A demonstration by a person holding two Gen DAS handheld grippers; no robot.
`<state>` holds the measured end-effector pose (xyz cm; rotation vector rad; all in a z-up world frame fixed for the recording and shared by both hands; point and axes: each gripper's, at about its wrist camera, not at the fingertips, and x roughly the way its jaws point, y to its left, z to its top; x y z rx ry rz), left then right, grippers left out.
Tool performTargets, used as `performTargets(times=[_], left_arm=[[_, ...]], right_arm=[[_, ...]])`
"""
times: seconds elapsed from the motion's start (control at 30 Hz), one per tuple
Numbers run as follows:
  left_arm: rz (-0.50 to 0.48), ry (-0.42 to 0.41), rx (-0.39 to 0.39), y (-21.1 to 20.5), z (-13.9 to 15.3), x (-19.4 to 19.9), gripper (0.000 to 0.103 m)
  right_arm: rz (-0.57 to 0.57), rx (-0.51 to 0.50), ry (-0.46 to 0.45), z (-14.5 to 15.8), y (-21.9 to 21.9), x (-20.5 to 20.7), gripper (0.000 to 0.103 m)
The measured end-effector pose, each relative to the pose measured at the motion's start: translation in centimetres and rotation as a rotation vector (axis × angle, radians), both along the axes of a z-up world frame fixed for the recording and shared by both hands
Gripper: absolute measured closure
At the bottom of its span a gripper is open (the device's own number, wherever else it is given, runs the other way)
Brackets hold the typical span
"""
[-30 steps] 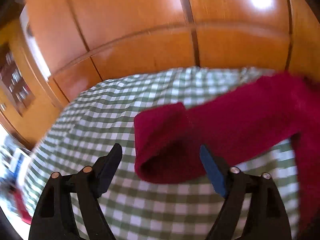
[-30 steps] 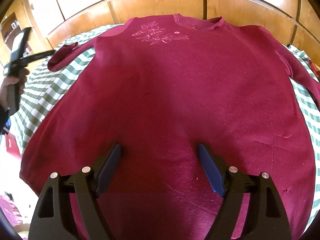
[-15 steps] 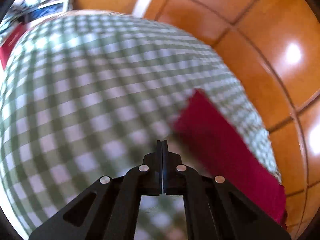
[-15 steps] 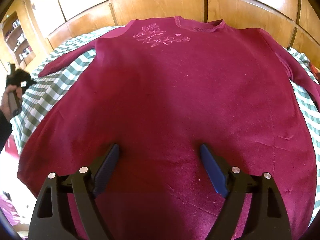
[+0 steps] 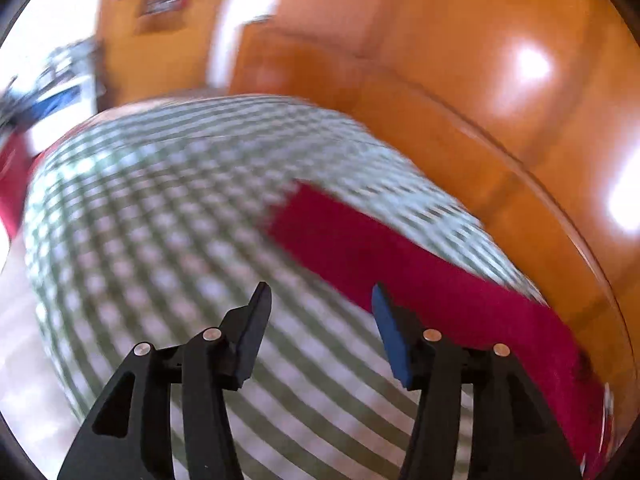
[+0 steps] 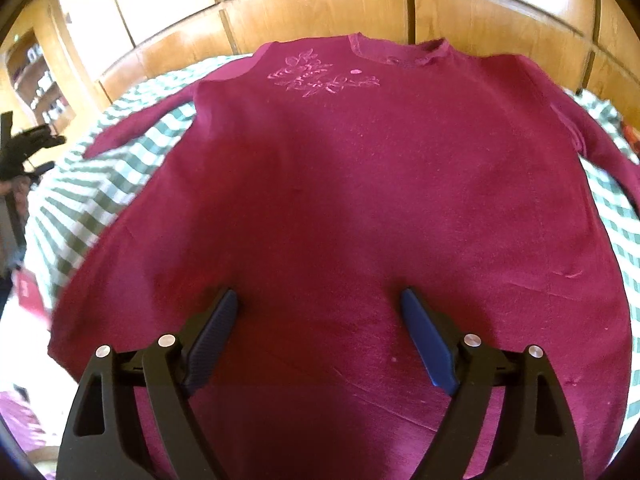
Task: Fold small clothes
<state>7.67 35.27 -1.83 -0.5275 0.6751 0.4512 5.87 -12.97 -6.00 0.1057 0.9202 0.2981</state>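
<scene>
In the left wrist view, badly smeared by blur, the left gripper (image 5: 318, 294) hung over the green-and-white checked cloth (image 5: 152, 232) with its jaws opening and only checked cloth showing between them. A sleeve (image 5: 400, 264) of the crimson sweater lay flat on the cloth, running from the middle of the view away to the near right; its squared cuff end sat just beyond the blue pad (image 5: 390, 340) of the right-hand finger (whether pad and fabric touched could not be told). Glossy wooden panelling (image 5: 460, 80) rose behind the far edge of the cloth.

In the right wrist view, the sweater (image 6: 360, 200) was spread face up across the checked cloth (image 6: 80, 200), neckline at the far side against the wooden panelling (image 6: 320, 4), a pale embroidered sprig (image 6: 320, 76) just left of the collar. Both sleeves stretched outward, one to the far left and one to the right. The right gripper (image 6: 318, 300) was poised over the near hem area, jaws wide and closing slightly, holding nothing, only flat fabric under the gap. At the far left edge, the left gripper (image 6: 28, 148) appeared dark and small, a hand (image 6: 14, 190) beneath it.
</scene>
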Motion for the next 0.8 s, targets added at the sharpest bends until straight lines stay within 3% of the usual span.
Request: performTargets(times=[0.13, 0.23, 0.43, 0.6, 0.8], left_arm=[[-0.26, -0.042, 0.058, -9.3, 1.3, 0.4, 0.043], [-0.436, -0.041, 0.069, -16.1, 0.7, 1.3, 0.04], [-0.7, 0.015, 0.071, -26.9, -1.2, 0.6, 0.038], [-0.791, 0.084, 0.089, -31.5, -2.4, -0.2, 0.037], [-0.789, 0.153, 0.089, -32.9, -3.5, 0.2, 0.036]], right_arm=[[-0.156, 0.128, -0.012, 1.9, -6.4, -0.8, 0.028], [-0.352, 0.215, -0.027, 2.5, -14.4, -2.1, 0.033], [-0.77, 0.348, -0.03, 1.2, -31.2, -4.7, 0.054], [-1.032, 0.383, -0.083, 1.6, -41.2, -5.8, 0.055], [-1.09, 0.369, -0.054, 0.8, -46.7, -3.1, 0.055]])
